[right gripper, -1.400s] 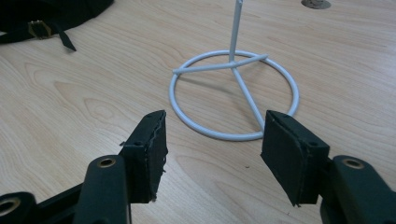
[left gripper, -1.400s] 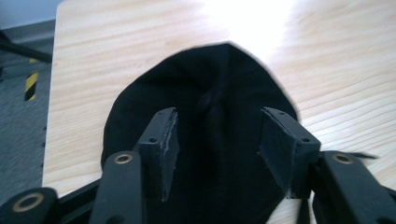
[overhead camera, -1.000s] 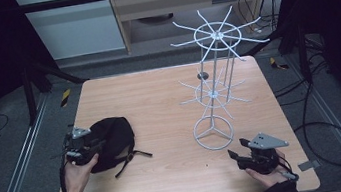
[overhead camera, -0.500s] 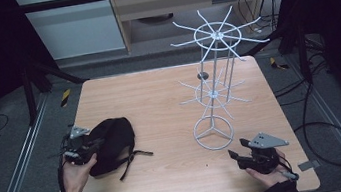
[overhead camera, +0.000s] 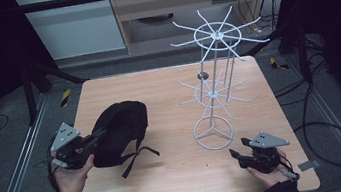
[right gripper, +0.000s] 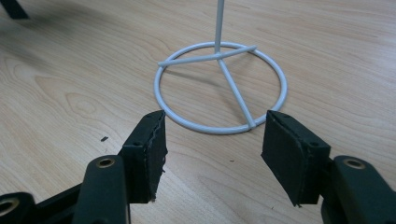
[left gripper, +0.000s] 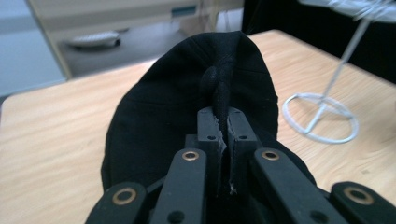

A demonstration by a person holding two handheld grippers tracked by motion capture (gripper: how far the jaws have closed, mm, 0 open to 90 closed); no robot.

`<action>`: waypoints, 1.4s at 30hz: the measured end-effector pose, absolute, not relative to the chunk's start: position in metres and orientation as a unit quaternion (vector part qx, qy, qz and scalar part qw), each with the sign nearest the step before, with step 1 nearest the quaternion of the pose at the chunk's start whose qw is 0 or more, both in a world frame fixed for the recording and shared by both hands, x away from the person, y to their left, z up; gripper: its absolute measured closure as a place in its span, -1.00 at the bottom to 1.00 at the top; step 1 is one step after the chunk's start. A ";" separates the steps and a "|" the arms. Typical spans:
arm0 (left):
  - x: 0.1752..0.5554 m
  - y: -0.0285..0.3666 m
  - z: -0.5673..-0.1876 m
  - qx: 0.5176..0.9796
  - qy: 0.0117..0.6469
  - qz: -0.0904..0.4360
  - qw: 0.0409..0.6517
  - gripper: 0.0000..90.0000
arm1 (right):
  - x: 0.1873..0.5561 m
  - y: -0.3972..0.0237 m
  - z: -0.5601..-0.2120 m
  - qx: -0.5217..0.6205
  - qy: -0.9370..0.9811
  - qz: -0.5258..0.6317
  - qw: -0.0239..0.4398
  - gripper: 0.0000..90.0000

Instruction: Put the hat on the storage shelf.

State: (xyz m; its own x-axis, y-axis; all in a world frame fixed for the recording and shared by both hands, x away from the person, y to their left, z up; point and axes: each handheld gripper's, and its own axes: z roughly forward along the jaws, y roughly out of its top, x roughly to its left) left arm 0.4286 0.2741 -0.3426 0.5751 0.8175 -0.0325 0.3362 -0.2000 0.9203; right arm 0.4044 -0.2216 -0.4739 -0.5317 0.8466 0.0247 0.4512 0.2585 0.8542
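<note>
Left hand-held gripper (overhead camera: 95, 139) is clamped tight on a fold of the black cap (overhead camera: 122, 130), jaws pinched together on the fabric. The cap is at the left side of the wooden surface (overhead camera: 179, 175), lifted at the gripped end, strap dangling to the wood. Right hand-held gripper (overhead camera: 237, 155) sits low near the front right edge, jaws apart, nothing between them, aimed at the ring base of the white wire rack (overhead camera: 213, 133).
</note>
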 end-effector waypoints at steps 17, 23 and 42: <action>0.402 0.251 -0.294 0.696 0.310 0.237 0.603 0.91 | 0.405 -0.223 -0.474 0.430 0.759 0.432 0.231 -0.10; 0.407 0.249 -0.274 0.689 0.299 0.226 0.620 0.91 | 0.405 -0.223 -0.474 0.429 0.759 0.432 0.231 -0.09; 0.414 0.236 -0.217 0.646 0.275 0.247 0.668 0.92 | 0.406 -0.223 -0.475 0.427 0.760 0.431 0.234 -0.10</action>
